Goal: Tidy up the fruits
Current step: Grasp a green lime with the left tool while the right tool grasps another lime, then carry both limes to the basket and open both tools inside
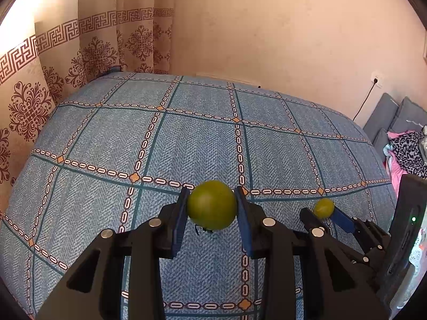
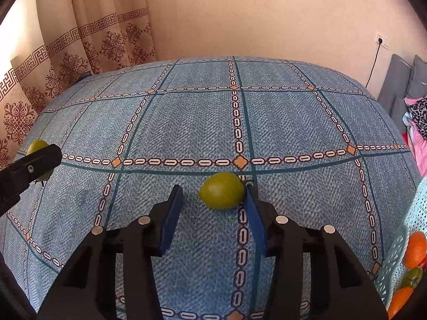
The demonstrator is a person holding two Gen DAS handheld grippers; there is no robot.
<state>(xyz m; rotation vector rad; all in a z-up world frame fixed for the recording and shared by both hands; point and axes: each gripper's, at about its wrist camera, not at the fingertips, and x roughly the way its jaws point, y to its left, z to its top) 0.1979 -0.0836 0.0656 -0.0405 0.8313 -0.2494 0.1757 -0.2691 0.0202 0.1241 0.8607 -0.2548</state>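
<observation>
A bed (image 2: 186, 122) under a coarse blue woven cover carries the work; a pale lattice basket (image 2: 397, 250) of fruit sits at its right edge. The left tongs (image 1: 212, 205) are clamped on a smooth round green fruit (image 1: 212, 204). The right tongs (image 2: 213, 200) stand apart around a second green fruit (image 2: 222, 190), which lies on the cover against the right pad, its long axis crosswise, with a gap to the left pad.
</observation>
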